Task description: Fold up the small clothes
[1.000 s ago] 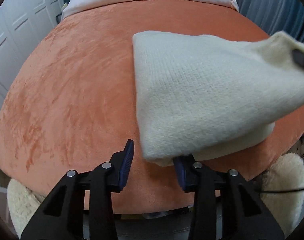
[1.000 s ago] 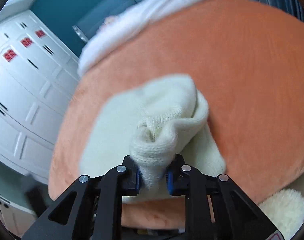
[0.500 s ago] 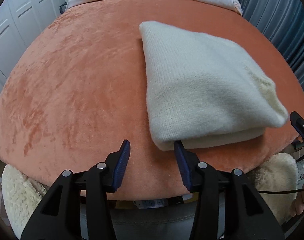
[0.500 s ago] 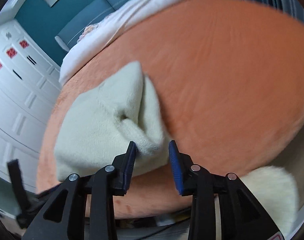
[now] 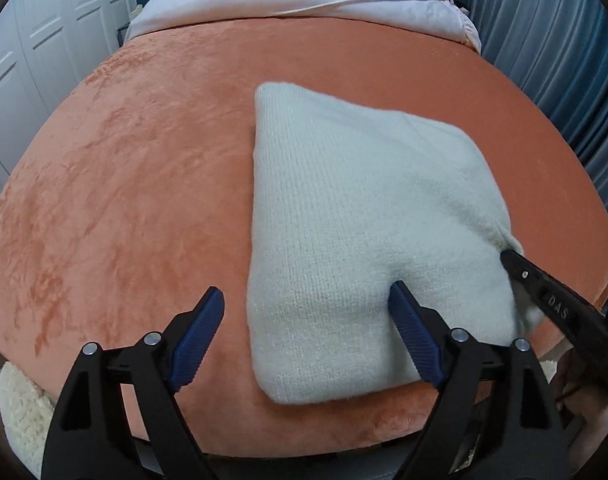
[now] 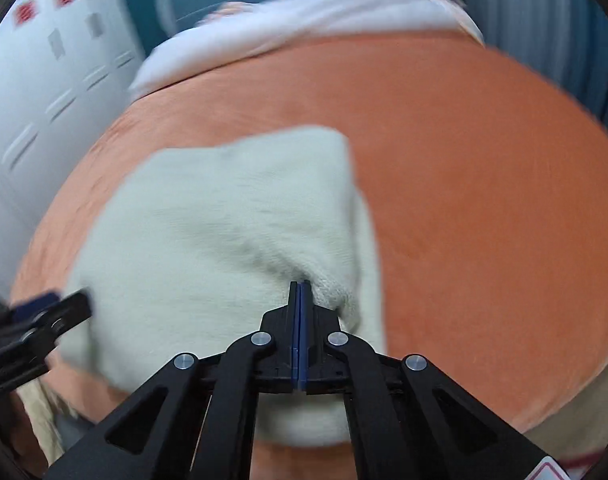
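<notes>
The folded garment [image 5: 364, 216] is cream knit cloth, finely ribbed and slightly fuzzy. The bed cover [image 5: 136, 184] under it is orange plush velvet with a crushed, uneven nap. The left gripper [image 5: 308, 336] is matt black plastic with shiny metal rivets; its pads [image 5: 414, 340] are blue, ridged rubber. A fleecy cream blanket [image 5: 20, 404] looks nubbly.
</notes>
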`<state>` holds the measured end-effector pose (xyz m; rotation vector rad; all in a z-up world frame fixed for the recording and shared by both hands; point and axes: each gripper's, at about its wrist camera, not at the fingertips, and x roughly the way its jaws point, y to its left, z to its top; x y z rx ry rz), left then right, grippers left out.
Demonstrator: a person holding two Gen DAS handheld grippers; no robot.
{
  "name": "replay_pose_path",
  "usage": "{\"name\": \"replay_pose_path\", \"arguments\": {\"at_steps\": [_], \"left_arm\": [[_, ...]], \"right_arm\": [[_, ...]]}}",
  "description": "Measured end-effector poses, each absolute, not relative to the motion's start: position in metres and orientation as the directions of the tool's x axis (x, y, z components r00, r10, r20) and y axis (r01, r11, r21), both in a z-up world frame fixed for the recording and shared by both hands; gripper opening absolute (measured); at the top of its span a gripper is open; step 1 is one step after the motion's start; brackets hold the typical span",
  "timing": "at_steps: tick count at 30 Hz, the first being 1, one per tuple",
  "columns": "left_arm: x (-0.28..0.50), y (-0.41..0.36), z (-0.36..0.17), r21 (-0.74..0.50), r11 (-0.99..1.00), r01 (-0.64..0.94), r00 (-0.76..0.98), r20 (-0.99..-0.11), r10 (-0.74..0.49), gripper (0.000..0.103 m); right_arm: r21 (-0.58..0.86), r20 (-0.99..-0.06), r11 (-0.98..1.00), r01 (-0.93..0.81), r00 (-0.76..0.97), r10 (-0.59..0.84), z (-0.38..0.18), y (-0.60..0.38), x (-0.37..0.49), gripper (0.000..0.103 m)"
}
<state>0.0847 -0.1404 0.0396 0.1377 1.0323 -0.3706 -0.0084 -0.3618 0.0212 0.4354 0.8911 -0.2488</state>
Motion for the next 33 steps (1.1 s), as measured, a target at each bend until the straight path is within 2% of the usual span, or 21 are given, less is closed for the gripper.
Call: {"name": "replay_pose_path", "arguments": {"at_steps": [2, 6, 8, 10, 13, 17, 24, 33], "left_arm": [[0.081, -0.143, 0.032, -0.014, 0.934, 0.356, 0.464, -0.865, -0.19, 0.082], [0.083, -0.135, 0.023, -0.037, 0.941, 0.337, 0.443, -0.875, -0.194, 0.083], [0.082, -0.136, 0.022, -0.025, 0.938, 0.346, 0.445, -0.876, -0.188, 0.084], [0.078, -0.14, 0.021, -0.008, 0.935, 0.355, 0.443, -0.879, -0.176, 0.084], [0.07, -0.139, 0.03, 0.005, 0.93, 0.367, 0.449, -0.876, -0.173, 0.083], [0.053, -0.134, 0.045, 0.012, 0.924, 0.383, 0.47, -0.863, -0.183, 0.083], [0.038, -0.133, 0.046, 0.02, 0.919, 0.393, 0.454, -0.873, -0.175, 0.083], [0.033, -0.131, 0.046, 0.017, 0.924, 0.383, 0.463, -0.869, -0.175, 0.083]], "right_arm": [[0.314, -0.797, 0.842, 0.44, 0.603, -0.018, 0.015, -0.368, -0.017, 0.0], [0.249, -0.76, 0.888, 0.387, 0.647, -0.068, 0.048, -0.332, -0.034, 0.0], [0.217, -0.79, 0.883, 0.416, 0.606, -0.091, 0.033, -0.331, -0.04, 0.0], [0.23, -0.83, 0.875, 0.427, 0.555, -0.053, 0.006, -0.341, -0.041, 0.0], [0.285, -0.819, 0.853, 0.438, 0.574, -0.022, 0.02, -0.346, -0.051, 0.0], [0.297, -0.79, 0.856, 0.423, 0.613, -0.029, 0.045, -0.339, -0.079, 0.01], [0.331, -0.825, 0.815, 0.476, 0.565, 0.005, 0.022, -0.33, -0.124, 0.011], [0.329, -0.833, 0.824, 0.462, 0.553, 0.023, 0.019, -0.321, -0.127, 0.013]]}}
